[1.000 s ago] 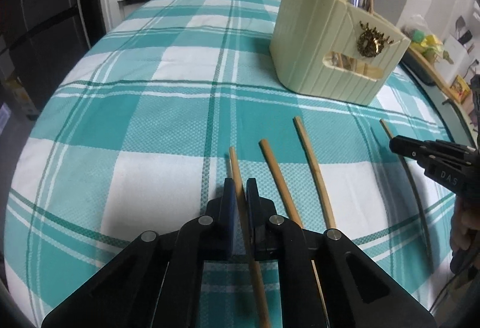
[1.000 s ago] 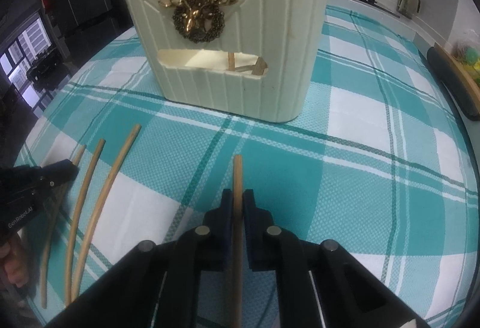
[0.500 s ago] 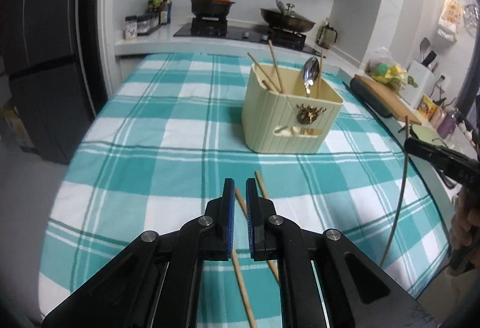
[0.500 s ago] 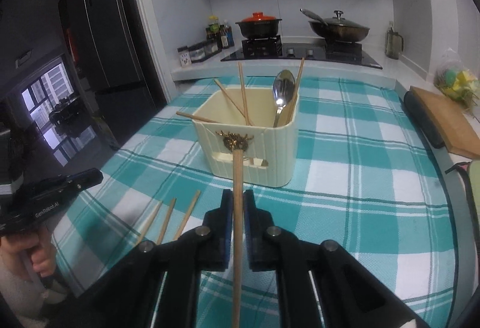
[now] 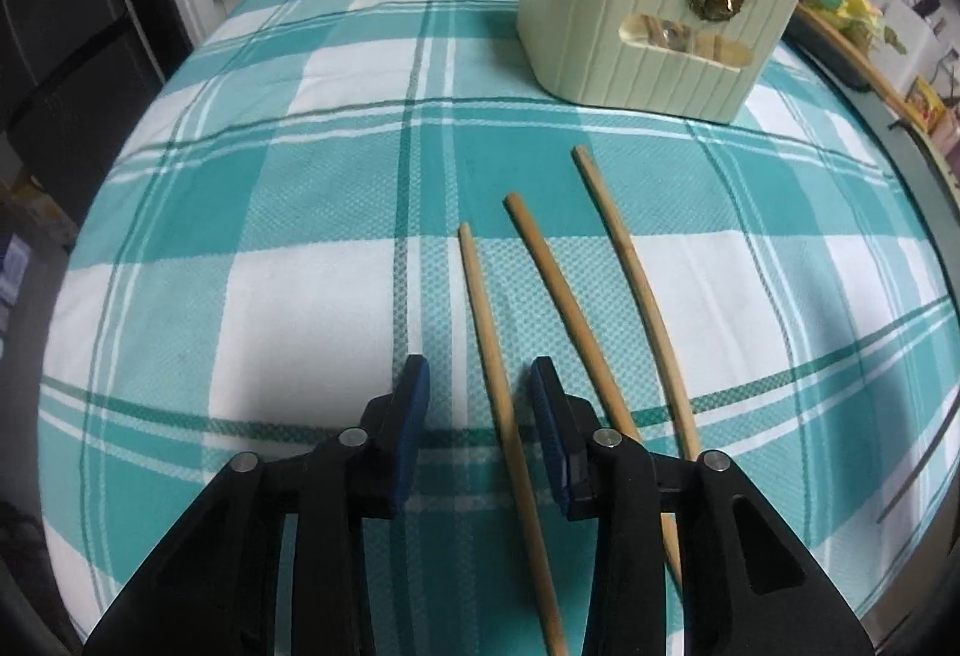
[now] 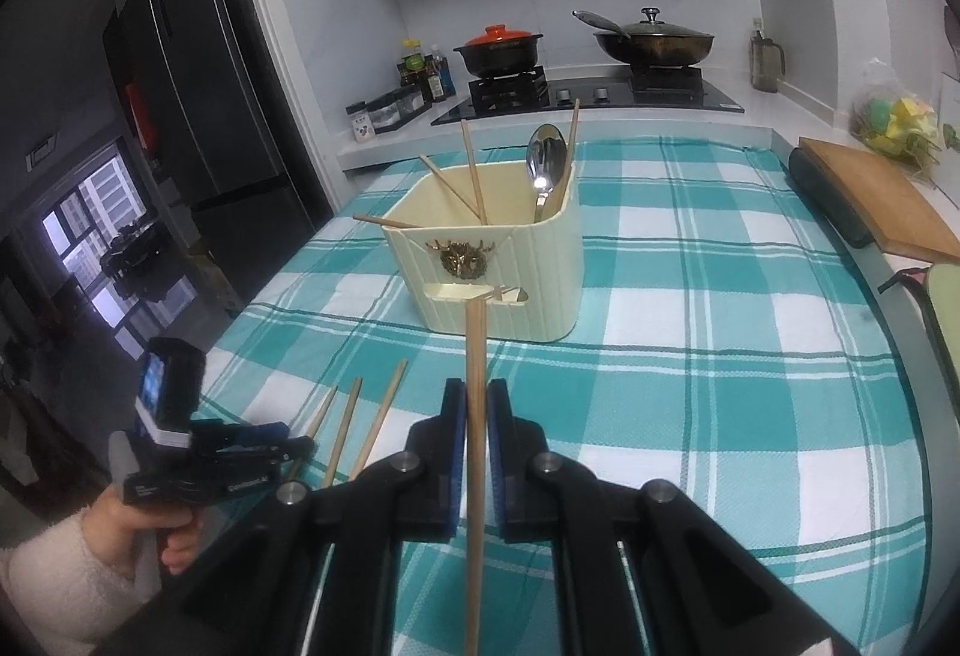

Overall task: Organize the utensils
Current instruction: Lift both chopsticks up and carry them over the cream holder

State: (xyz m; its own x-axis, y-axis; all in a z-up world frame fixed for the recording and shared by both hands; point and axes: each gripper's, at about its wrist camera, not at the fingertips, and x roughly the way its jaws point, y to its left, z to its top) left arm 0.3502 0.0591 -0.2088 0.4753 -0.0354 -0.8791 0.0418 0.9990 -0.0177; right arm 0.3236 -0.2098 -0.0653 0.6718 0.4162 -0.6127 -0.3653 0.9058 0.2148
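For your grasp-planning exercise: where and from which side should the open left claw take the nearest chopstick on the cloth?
Grip the leftmost chopstick along its bare middle, coming straight down from above. It lies flat between the open left claw fingers, apart from its neighbour, so closing across its width should suit.

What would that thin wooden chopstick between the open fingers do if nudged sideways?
The leftmost chopstick looks round and slender, so it would probably roll on the checked cloth. It seems stiff and light. The left gripper straddles it, open.
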